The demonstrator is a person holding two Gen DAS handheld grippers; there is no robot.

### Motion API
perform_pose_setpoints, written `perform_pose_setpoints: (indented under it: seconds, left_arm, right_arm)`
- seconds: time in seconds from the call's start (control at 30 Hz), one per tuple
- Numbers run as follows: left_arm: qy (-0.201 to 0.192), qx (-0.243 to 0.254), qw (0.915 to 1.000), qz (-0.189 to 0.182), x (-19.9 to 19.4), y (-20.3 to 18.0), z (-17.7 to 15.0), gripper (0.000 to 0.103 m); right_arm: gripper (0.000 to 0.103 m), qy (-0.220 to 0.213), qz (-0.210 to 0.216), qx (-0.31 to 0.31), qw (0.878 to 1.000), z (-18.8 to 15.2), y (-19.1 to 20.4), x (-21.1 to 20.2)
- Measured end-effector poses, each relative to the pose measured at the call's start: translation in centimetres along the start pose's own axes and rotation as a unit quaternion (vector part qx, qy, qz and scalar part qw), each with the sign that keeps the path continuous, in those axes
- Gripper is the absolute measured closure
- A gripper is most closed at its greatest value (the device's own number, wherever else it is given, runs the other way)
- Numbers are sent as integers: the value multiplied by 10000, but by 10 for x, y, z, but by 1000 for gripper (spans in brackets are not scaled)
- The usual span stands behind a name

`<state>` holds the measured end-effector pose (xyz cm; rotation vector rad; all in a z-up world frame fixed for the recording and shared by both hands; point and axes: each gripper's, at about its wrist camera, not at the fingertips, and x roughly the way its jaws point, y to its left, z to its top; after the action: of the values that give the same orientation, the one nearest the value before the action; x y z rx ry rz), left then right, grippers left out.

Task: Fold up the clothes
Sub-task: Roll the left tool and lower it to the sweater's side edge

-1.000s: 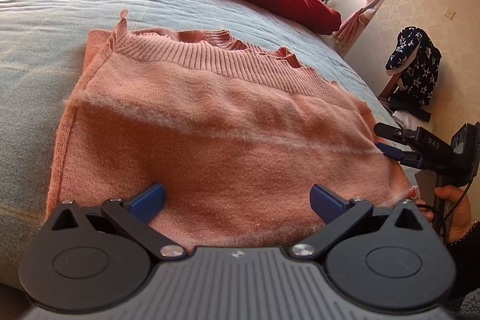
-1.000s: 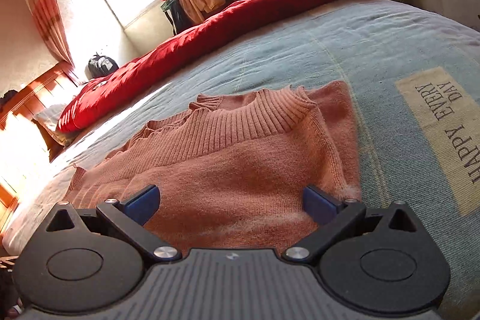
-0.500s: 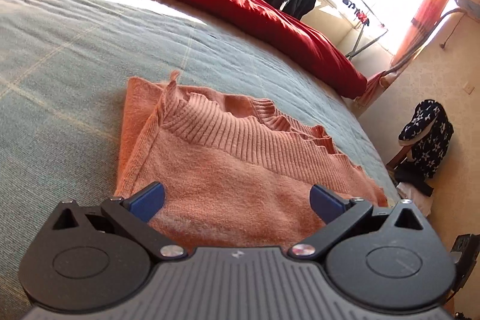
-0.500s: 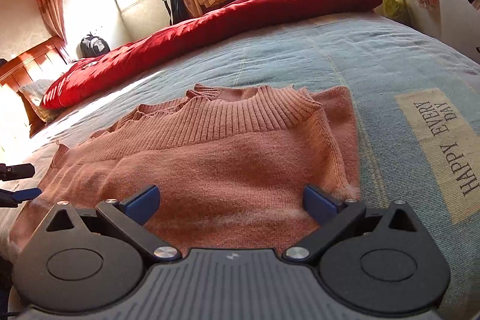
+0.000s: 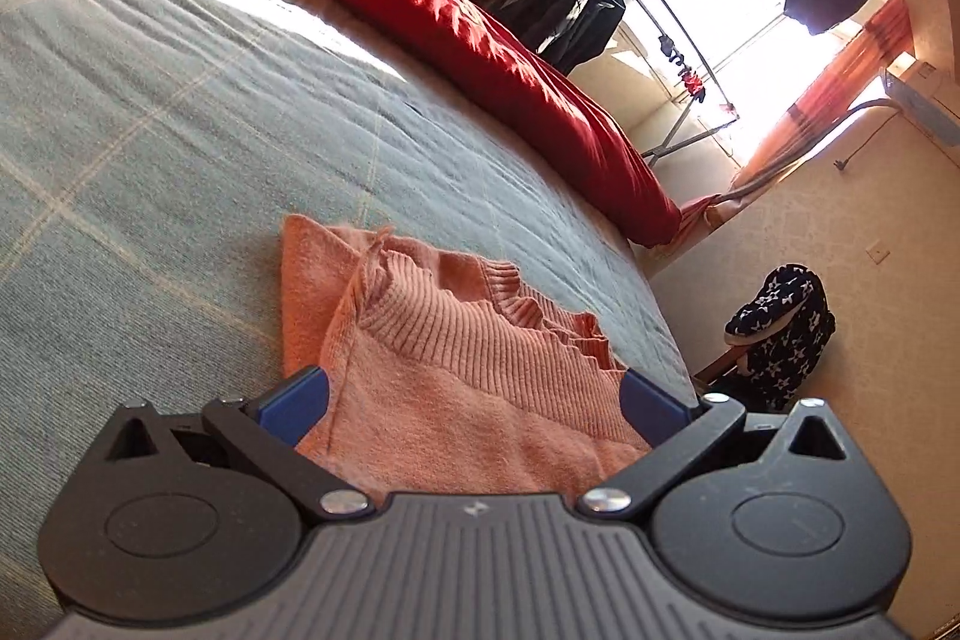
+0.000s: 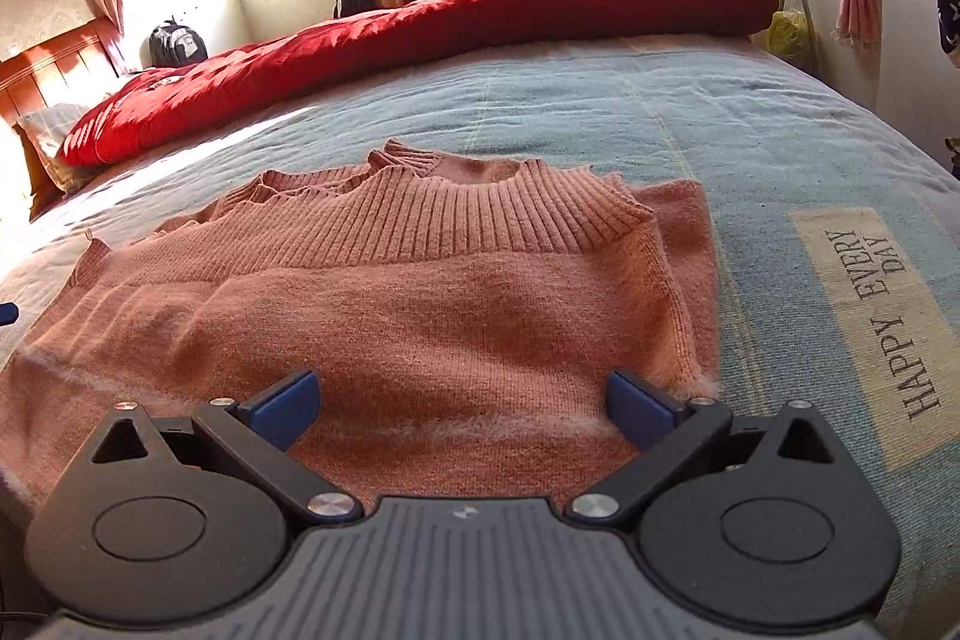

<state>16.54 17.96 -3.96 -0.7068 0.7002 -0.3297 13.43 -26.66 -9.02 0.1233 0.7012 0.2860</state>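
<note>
Both grippers, left [image 5: 474,397] and right [image 6: 462,400], hover with jaws wide over the folded sweater's [image 6: 420,304] near edge.

folded sweater [image 6: 420,304] — right gripper [image 6: 459,403] agape

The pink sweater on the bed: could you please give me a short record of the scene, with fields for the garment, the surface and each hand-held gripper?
garment: pink sweater, knitted, lying folded on the bed, ribbed collar on the far side
surface: blue-grey bedspread with a printed "HAPPY EVERY DAY" patch right of the sweater
background: red duvet along the far edge of the bed
left hand-held gripper: open, holding nothing, at the sweater's left end
right hand-held gripper: open, holding nothing, over the sweater's near edge
</note>
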Motion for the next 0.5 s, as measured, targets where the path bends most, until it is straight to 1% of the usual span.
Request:
perform_pose_setpoints:
  seconds: [0.13, 0.2, 0.27, 0.37, 0.43, 0.47, 0.5]
  left_arm:
    - [419, -291, 9987, -39, 6, 30, 9, 1]
    - [704, -553, 9957, -243, 16, 45, 6, 1]
    - [933, -864, 9906, -511, 28, 58, 0, 1]
    - [973, -991, 9877, -719, 39, 62, -1, 1]
    - [1059, -987, 9848, -958, 49, 60, 4, 1]
    - [1140, -967, 9835, -1020, 56, 60, 8, 1]
    - [1239, -920, 9831, -988, 65, 59, 11, 1]
  right_arm:
    - [0, 38, -118, -41, 9999, 1, 4, 1]
    - [0, 77, -200, -106, 9997, 1, 8, 3]
    - [0, 113, -281, -162, 9994, 1, 11, 4]
    - [0, 152, -348, -174, 9991, 2, 13, 5]
    - [0, 172, -351, -129, 9992, 3, 12, 5]
    - [0, 184, -354, -105, 9991, 4, 11, 5]
    - [0, 197, -358, -80, 9991, 5, 12, 5]
